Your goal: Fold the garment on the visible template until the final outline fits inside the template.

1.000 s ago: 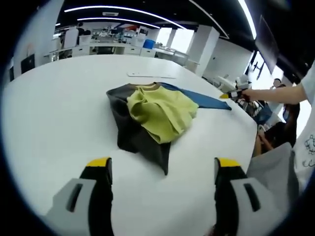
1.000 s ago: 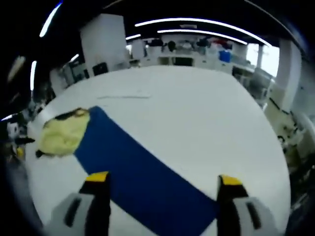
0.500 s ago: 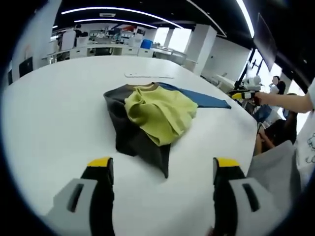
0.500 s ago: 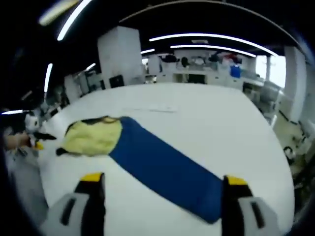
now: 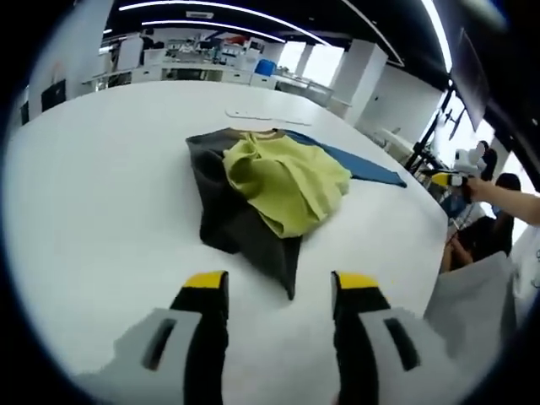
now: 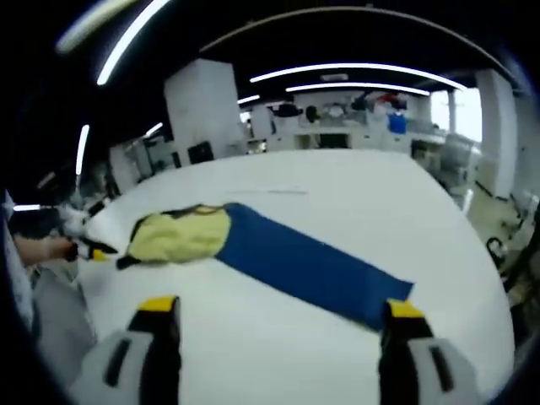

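Note:
A crumpled garment [image 5: 266,194], yellow-green over dark grey, lies on the white table [image 5: 93,186]. Its far edge rests on a long blue template [image 5: 359,164]. My left gripper [image 5: 278,291] hovers just short of the garment's dark near corner, jaws narrowed but apart, nothing between them. In the right gripper view the garment [image 6: 181,236] lies at the left end of the blue template [image 6: 312,266]. My right gripper [image 6: 274,308] is open, held back over the table edge. It also shows small at the right of the left gripper view [image 5: 447,177], held by a hand.
A thin pale strip [image 5: 261,114] lies on the table beyond the garment. Desks and shelves line the far room. A person's grey lap [image 5: 468,295] sits at the right table edge. A hand holding the left gripper [image 6: 80,249] shows at far left.
My left gripper's jaws have closed partway and it moved closer to the garment. The right gripper has pulled back, so the whole blue template now lies ahead of it.

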Demonstrator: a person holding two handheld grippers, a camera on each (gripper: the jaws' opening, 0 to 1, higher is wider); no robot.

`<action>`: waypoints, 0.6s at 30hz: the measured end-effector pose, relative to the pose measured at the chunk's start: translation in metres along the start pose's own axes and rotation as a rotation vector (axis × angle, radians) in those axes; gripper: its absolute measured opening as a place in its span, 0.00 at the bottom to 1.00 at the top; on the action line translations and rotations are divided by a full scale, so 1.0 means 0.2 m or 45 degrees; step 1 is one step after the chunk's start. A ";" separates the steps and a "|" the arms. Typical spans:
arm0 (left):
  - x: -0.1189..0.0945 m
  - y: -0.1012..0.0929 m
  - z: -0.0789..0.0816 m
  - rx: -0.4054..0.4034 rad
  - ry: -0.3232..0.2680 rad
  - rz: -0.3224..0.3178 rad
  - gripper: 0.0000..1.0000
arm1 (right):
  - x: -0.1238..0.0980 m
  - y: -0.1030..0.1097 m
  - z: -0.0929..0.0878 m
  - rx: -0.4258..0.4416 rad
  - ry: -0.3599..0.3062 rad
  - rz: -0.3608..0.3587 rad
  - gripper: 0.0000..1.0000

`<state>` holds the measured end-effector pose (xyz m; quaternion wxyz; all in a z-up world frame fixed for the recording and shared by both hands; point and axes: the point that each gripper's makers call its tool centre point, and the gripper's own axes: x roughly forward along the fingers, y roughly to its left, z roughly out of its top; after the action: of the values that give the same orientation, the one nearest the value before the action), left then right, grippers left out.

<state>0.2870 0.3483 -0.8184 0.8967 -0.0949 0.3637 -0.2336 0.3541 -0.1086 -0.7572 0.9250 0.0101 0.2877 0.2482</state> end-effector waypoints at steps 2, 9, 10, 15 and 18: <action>0.02 0.00 -0.02 -0.007 0.019 0.003 0.39 | -0.03 0.01 -0.01 0.012 -0.008 -0.012 1.00; 0.08 -0.02 -0.06 -0.139 0.026 -0.013 0.14 | -0.11 -0.01 -0.06 0.051 -0.019 -0.041 1.00; 0.09 -0.02 -0.06 -0.160 0.022 -0.016 0.10 | -0.12 0.00 -0.06 0.059 -0.021 -0.043 1.00; 0.10 -0.02 -0.08 -0.213 0.013 -0.013 0.05 | -0.15 0.01 -0.06 0.078 -0.035 -0.055 1.00; 0.09 -0.02 -0.07 -0.246 -0.014 -0.028 0.00 | -0.17 0.03 -0.05 0.080 -0.047 -0.054 1.00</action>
<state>0.2862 0.3373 -0.8383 0.8828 -0.1860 0.3784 -0.2068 0.3213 -0.1194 -0.7476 0.9344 0.0379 0.2784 0.2192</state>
